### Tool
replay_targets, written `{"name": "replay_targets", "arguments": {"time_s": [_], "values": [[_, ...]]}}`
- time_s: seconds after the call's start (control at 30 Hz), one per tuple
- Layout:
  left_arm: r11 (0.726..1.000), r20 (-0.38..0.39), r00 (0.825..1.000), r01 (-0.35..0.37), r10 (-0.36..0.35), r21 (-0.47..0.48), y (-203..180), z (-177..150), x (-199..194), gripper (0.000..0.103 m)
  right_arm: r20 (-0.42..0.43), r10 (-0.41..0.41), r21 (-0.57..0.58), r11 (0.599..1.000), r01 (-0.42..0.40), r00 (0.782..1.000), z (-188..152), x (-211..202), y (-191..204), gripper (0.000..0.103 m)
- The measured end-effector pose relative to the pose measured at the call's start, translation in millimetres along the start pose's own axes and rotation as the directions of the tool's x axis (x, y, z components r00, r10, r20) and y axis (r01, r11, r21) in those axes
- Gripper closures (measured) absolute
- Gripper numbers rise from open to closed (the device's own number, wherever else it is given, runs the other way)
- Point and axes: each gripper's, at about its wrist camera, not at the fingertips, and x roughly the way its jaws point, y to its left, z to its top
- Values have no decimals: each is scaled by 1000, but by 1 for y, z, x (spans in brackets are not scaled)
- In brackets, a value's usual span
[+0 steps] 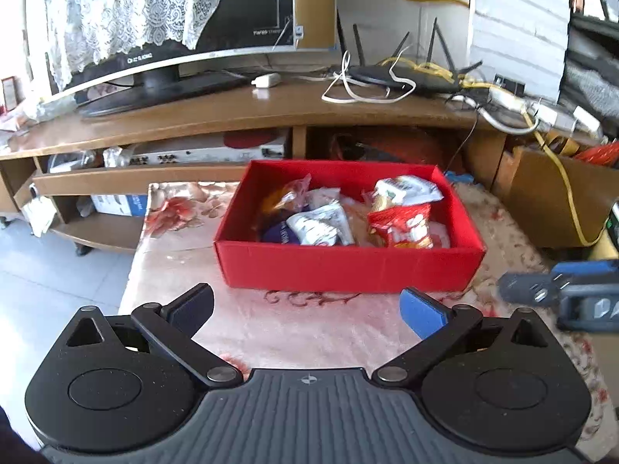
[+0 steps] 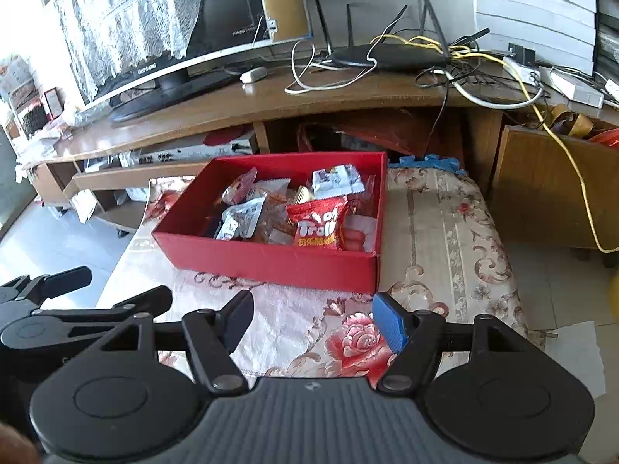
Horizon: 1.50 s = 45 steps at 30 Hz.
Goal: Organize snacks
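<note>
Floral tablecloth (image 1: 309,332) under red snack box (image 1: 348,266), wooden TV stand (image 1: 240,112) behind.

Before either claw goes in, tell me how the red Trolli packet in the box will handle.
The red Trolli packet looks like thin crinkled film, so it will probably flex and crumple rather than stay stiff. It seems puffed and small, so likely light. It rests loosely on other wrappers in the red box, so it may slide when nudged.
</note>
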Motion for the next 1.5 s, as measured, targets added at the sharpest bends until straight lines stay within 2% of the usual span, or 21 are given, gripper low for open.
{"name": "replay_targets", "arguments": {"time_s": [0.23, 0.4, 0.53, 0.7, 0.93, 1.17, 1.37, 1.5], "values": [[999, 18, 1000, 0, 0, -36, -1, 5, -7, 0, -5, 11, -4, 1000, -11, 1000, -2, 0, 1, 36], [998, 38, 997, -68, 68, 13, -10, 8, -13, 0, -4, 13, -2, 1000, -14, 1000, -2, 0, 1, 36], [992, 1, 992, -122, 122, 35, -16, 9, -8, 0, -13, 27, -16, 999, -27, 1000, -3, 2, 3, 36], [993, -17, 993, -115, 115, -13, -11, 4, -5, 0, -24, 27, -21, 999, -27, 999, -4, 5, 4, 36], [994, -35, 994, -104, 104, -15, -11, 3, -3, 1, -38, 26, -25, 999, -27, 999, -5, 7, 4, 36], [992, -3, 992, -127, 128, 20, -15, 1, -6, 1, -43, 26, -26, 999, -27, 999, -6, 8, 4, 36], [994, -30, 994, -106, 105, -32, -11, 1, -4, 3, -41, 31, -23, 999, -32, 999, -5, 7, 4, 36], [994, -13, 994, -108, 108, -8, -13, 0, -5, 4, -47, 30, -28, 999, -31, 998, -6, 8, 5, 36]]}}
